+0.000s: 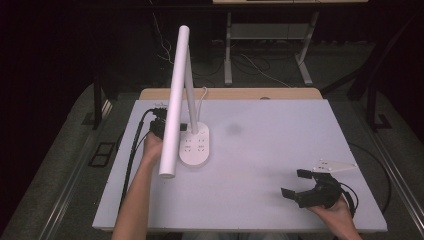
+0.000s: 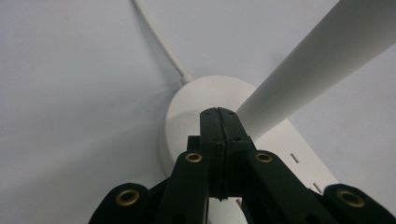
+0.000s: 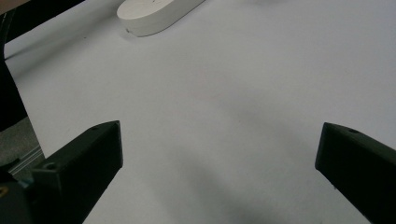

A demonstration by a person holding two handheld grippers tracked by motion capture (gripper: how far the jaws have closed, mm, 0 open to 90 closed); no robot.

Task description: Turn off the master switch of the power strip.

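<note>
The grey matte table [image 1: 280, 150] carried a white desk lamp [image 1: 192, 145] at its left-centre: an oval base with socket slots, a slim stem and a long tubular head. That head hid most of the left gripper [image 2: 218, 116], its jaws pressed together, empty, against the base. The right gripper [image 1: 302, 185] rested near the table's right front corner, jaws spread.

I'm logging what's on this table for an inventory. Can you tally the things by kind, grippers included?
Desk lamp (white, with its cord): 1
Grippers: 2 (left gripper with jaws shut at the lamp's base, right gripper with jaws open over the table)
Total: 3
</note>
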